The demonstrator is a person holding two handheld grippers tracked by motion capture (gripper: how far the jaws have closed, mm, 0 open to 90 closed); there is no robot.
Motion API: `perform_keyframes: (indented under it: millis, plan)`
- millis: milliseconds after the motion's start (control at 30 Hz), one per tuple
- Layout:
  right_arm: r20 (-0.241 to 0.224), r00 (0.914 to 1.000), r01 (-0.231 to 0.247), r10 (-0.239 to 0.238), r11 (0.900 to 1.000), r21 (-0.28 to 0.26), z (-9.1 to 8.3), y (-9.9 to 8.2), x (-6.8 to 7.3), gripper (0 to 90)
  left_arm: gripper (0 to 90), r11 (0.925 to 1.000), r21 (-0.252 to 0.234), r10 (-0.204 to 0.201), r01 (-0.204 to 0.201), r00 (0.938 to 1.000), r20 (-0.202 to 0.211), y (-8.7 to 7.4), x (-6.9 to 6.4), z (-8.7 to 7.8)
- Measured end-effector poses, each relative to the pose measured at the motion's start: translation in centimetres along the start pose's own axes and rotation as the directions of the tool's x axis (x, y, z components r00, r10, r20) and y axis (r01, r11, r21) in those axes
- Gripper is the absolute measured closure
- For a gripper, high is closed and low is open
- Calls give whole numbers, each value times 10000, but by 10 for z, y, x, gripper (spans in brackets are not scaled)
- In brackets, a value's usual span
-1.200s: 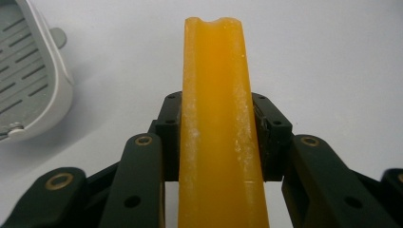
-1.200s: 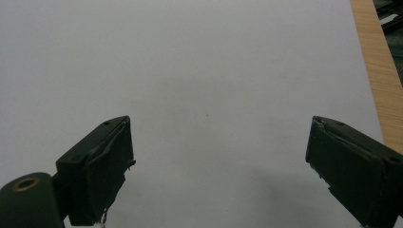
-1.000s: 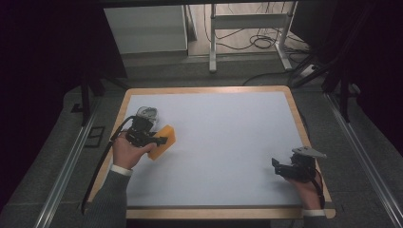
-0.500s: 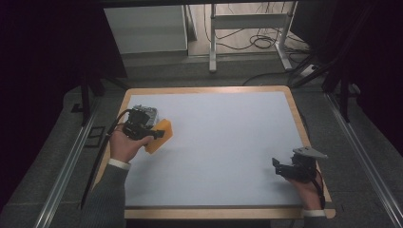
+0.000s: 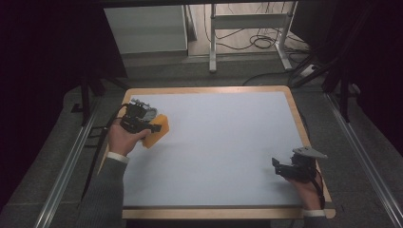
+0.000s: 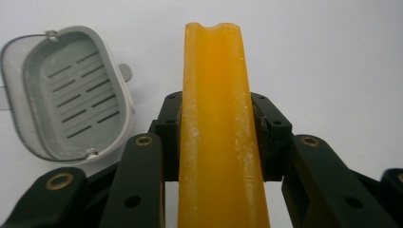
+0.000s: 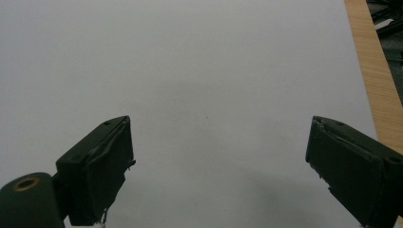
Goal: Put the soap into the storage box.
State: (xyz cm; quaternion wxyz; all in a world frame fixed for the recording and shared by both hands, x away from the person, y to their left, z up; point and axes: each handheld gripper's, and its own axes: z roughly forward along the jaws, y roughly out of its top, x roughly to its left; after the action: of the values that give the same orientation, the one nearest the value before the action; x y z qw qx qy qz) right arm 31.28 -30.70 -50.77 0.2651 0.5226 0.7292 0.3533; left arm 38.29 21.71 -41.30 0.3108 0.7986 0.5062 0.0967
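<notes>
An orange-yellow bar [image 6: 216, 137], flat with rounded edges, stands on edge between the jaws of my left gripper [image 6: 216, 123], which is shut on it. From above, the same bar [image 5: 159, 130] sticks out of the left gripper [image 5: 153, 128] near the table's far left side. Just left of the bar in the left gripper view, a grey oval dish [image 6: 71, 95] with a slotted floor lies on the white surface. My right gripper [image 7: 218, 156] hovers over bare white surface with its jaws wide apart and nothing between them. In the high view, the right gripper [image 5: 278, 166] is at the near right.
The white table top [image 5: 223, 142] has a wooden rim [image 5: 304, 128]; that rim [image 7: 375, 71] also runs along the right of the right gripper view. Metal rails flank the table, and cables and a frame stand beyond the far edge.
My left gripper has carried the orange bar a little farther away and leftward and turned slightly. The right gripper has stayed put.
</notes>
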Motion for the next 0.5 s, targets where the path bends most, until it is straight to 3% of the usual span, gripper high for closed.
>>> perform_keyframes:
  millis: [500]
  plan:
    - [-18, 10000, 59, -59, 10000, -58, -1, 1, 2, 85, 611, 9991, 37, -427, 428, 9987, -272, 15, 19, 4]
